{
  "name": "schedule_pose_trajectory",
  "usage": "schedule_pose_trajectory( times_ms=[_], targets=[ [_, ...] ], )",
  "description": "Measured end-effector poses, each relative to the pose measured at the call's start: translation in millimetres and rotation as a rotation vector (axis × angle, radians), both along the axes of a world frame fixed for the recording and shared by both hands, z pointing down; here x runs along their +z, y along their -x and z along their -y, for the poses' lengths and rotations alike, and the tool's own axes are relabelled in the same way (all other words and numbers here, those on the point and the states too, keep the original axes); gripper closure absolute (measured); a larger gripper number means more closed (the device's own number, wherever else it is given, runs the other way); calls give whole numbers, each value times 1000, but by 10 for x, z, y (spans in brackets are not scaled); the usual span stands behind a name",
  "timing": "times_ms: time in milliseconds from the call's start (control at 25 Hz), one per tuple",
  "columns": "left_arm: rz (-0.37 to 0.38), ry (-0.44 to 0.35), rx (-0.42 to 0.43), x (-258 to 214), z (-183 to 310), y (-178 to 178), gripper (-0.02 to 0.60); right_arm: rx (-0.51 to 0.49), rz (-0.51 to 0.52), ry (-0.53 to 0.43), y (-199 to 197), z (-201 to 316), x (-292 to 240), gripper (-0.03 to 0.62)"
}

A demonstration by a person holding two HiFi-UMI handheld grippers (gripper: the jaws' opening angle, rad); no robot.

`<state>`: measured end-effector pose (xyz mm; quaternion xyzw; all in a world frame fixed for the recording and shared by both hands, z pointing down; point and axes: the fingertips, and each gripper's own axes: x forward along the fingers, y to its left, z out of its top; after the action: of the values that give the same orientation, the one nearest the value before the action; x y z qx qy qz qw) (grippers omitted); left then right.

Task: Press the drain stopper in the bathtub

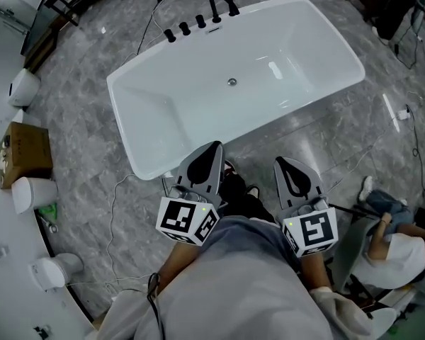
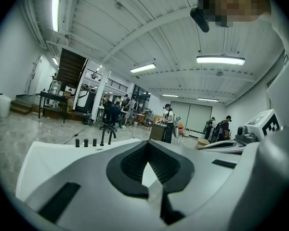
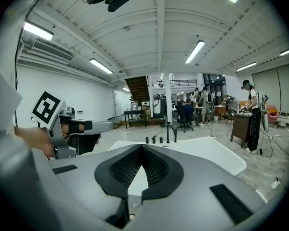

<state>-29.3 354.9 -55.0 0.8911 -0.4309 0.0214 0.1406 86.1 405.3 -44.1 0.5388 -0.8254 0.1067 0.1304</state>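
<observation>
A white freestanding bathtub (image 1: pixel 163 105) stands on the grey marbled floor, seen from above in the head view. Its small round metal drain stopper (image 1: pixel 231 81) sits in the middle of the tub floor. A black faucet (image 1: pixel 223 6) and knobs line the far rim. My left gripper (image 1: pixel 211 151) and right gripper (image 1: pixel 283 163) are held close to my body, short of the tub's near rim, both pointing toward it. Each is shut with nothing held. The left gripper (image 2: pixel 147 146) and right gripper (image 3: pixel 142 147) look level across the bathtub (image 3: pixel 207 155); the stopper is hidden there.
A cardboard box (image 1: pixel 25 151) and white ceramic fixtures (image 1: pixel 34 193) line the left wall. Cables trail across the floor by the tub. A person in a white cap (image 1: pixel 400 253) crouches at the lower right. Several people and desks (image 3: pixel 243 121) stand far behind the tub.
</observation>
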Motion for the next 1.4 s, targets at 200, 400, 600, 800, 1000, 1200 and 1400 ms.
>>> schedule_pose_trajectory(
  times_ms=[200, 400, 600, 800, 1000, 1200, 1400],
  targets=[
    [-12, 7, -2, 42, 348, 13, 577, -5, -12, 4, -12, 354, 25, 582],
    [-19, 11, -1, 28, 746, 53, 575, 0, -18, 10, -8, 762, 20, 582],
    [-21, 21, 9, 91, 1141, 91, 575, 12, -24, 21, 16, 1143, 61, 582],
    [-32, 27, 25, 139, 1457, 147, 575, 40, -28, 32, 63, 1443, 94, 582],
    [-47, 17, 30, 166, 1648, 223, 575, 33, -45, 25, 180, 1627, 86, 582],
    [-80, 25, 31, 146, 1740, 314, 575, 13, -65, 18, 335, 1746, 54, 582],
    [-97, 9, 33, 76, 1803, 300, 577, -34, -85, -5, 412, 1863, -8, 582]
  ],
)
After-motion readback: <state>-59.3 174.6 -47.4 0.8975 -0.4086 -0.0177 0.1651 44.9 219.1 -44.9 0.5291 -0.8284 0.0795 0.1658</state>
